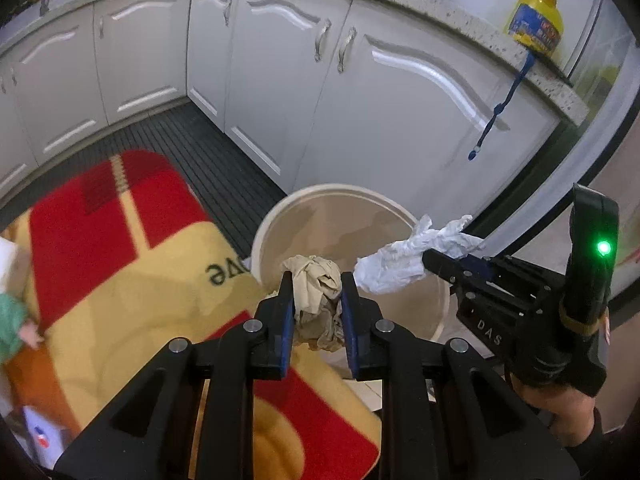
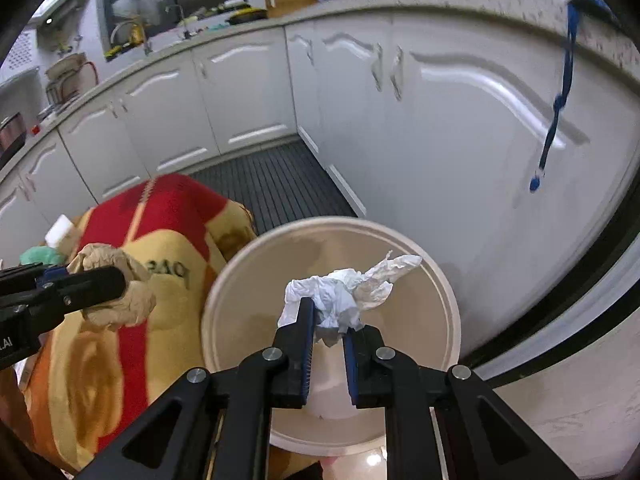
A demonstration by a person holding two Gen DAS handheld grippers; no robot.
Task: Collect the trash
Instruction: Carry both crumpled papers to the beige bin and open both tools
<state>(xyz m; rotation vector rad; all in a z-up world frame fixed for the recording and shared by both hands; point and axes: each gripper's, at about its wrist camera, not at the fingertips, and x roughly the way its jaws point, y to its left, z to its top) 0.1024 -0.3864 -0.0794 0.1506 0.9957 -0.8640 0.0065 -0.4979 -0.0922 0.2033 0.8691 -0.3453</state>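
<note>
Trash: two crumpled wads, each pinched in a gripper above the round beige bin (image 1: 280,216) that stands on the floor by the white cabinets (image 1: 280,80). Left gripper (image 1: 318,304): fingers closed on a brown paper wad (image 1: 316,300), seen at bottom centre of the left wrist view, in line with the near-left rim of the bin. Same wad (image 2: 116,292) shows at left of the right wrist view, with the left gripper (image 2: 100,282) clamped on it, in front of a red and yellow blanket (image 2: 152,220). Right gripper (image 2: 326,320): fingers closed on a white paper wad (image 2: 344,292), lower centre of its own view, directly over the bin opening (image 2: 448,292); a loose twisted end of the wad sticks out toward the upper right. In the left wrist view the right gripper (image 1: 430,260) enters from the right edge with a green light lit on its body, the white wad (image 1: 404,256) sticking out to the left of it over the right part of the bin. The two wads are near each other, not touching. Bin interior: looks bare where visible. Blanket (image 1: 120,248) fills lower left of both views. Yellow jug (image 1: 536,20) on the speckled counter (image 1: 440,4), upper right; blue strap (image 1: 500,108) hangs from it down the cabinet door.
</note>
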